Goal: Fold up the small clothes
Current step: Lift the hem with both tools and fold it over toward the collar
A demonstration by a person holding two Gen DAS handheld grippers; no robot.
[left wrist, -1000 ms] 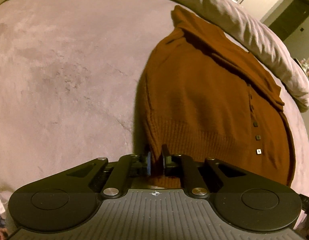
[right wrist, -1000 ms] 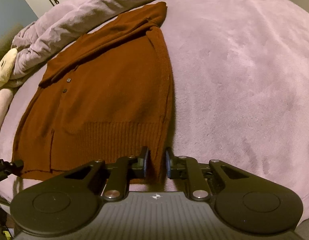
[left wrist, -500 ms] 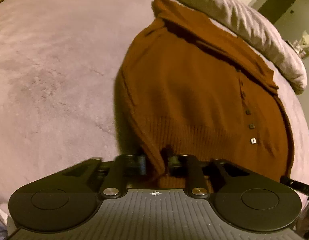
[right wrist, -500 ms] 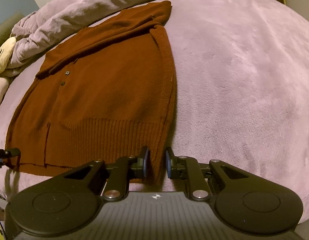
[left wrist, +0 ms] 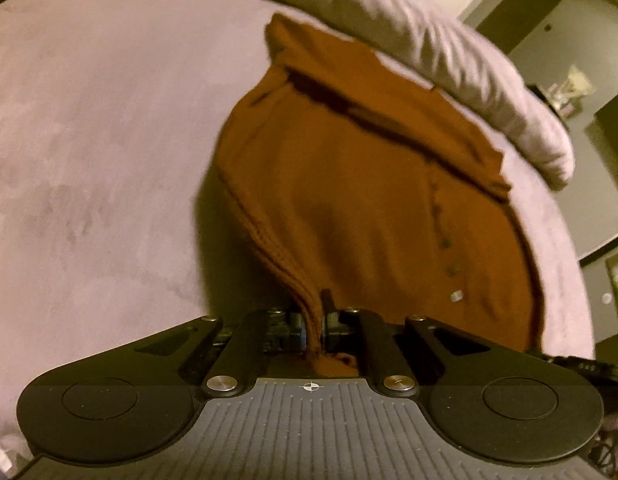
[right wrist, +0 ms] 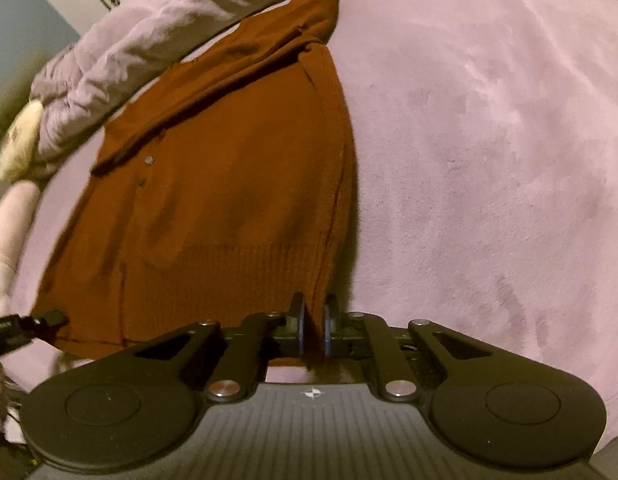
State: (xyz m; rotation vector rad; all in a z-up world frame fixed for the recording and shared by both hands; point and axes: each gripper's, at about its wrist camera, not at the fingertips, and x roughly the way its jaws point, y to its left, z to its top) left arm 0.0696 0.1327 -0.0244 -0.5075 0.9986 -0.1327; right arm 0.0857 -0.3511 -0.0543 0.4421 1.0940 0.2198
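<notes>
Left gripper (left wrist: pixel 314 312) jaws clamped, cardigan (left wrist: pixel 369 208) corner lifted since before.

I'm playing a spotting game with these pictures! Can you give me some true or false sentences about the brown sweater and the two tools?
1. The brown sweater lies on a purple blanket. True.
2. The left tool is wide open with nothing in it. False: it is shut on the sweater's hem.
3. The right tool pinches the sweater's bottom corner. True.
4. The sweater has a zipper down the front. False: it has small buttons.
5. The sweater is already folded into a small square. False: it is mostly spread out.
</notes>
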